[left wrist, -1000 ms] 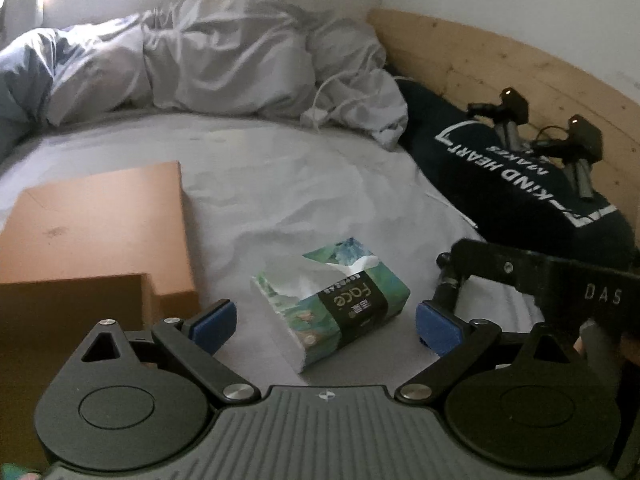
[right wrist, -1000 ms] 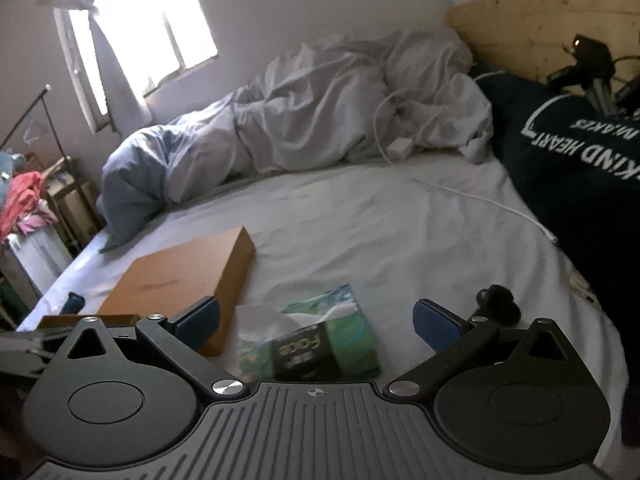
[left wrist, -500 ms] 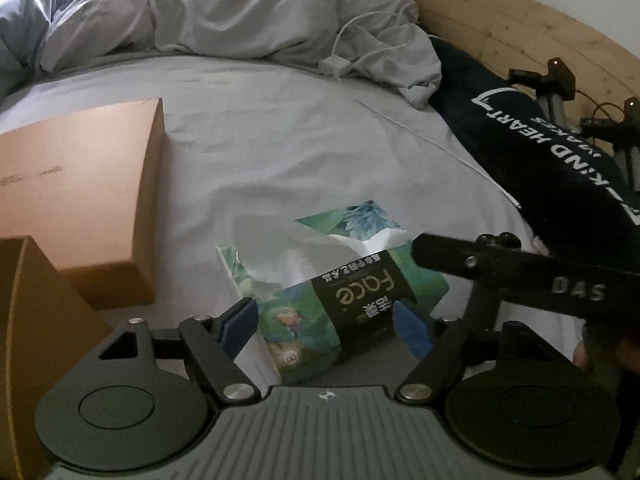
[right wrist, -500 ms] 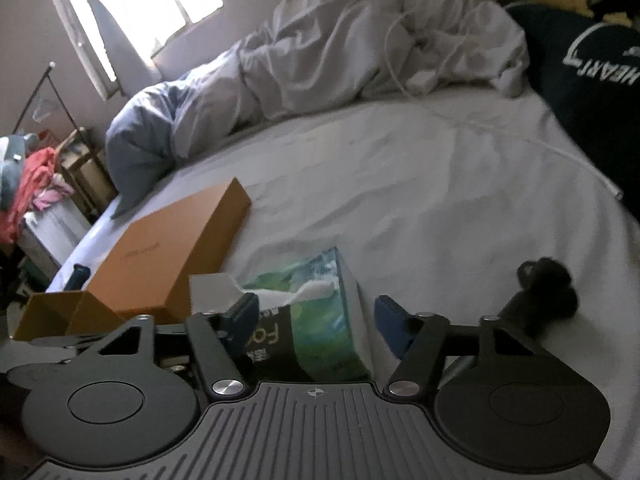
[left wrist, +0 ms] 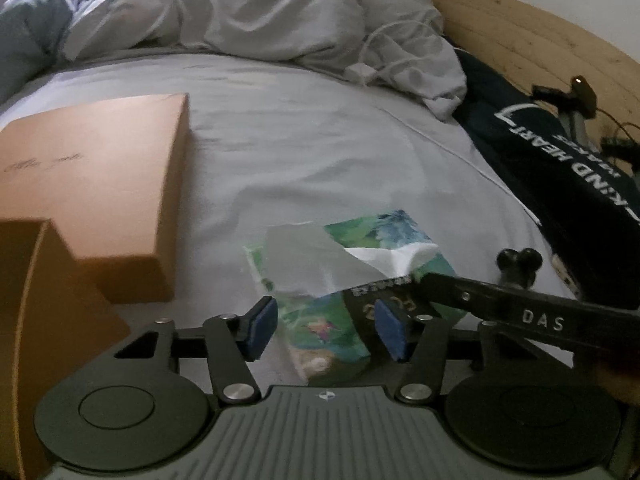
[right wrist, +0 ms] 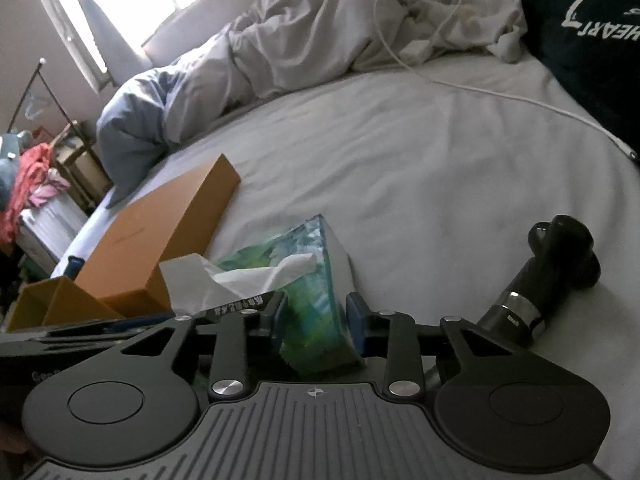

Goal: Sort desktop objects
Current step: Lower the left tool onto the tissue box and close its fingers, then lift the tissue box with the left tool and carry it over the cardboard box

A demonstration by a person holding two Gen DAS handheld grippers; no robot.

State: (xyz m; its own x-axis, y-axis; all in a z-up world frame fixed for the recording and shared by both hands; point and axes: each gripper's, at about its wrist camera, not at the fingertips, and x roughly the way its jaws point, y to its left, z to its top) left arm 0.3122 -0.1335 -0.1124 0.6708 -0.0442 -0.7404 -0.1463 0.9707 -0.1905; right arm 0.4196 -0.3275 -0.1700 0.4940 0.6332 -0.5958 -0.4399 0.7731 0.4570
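Note:
A green tissue pack [left wrist: 380,236] with a white tissue sticking out lies on the grey bed sheet [left wrist: 300,132]. In the left wrist view my left gripper [left wrist: 325,330] has its blue pads closed in on the pack's near end. From the right wrist view the same tissue pack [right wrist: 304,248] is squeezed between the pads of my right gripper [right wrist: 316,322]. That tool's black bar marked DAS [left wrist: 540,322] crosses the pack's right end. The pack's underside is hidden.
A flat orange box [left wrist: 92,184] lies left of the pack, with a smaller open orange box [left wrist: 24,320] nearer. A black handheld device [right wrist: 552,272] rests on the sheet to the right. Beyond are a crumpled duvet [left wrist: 240,12], a white cable [right wrist: 480,88] and a dark printed pillow [left wrist: 560,168].
Both grippers have moved forward and down onto the tissue pack. Their jaws have narrowed from wide open until they close on it.

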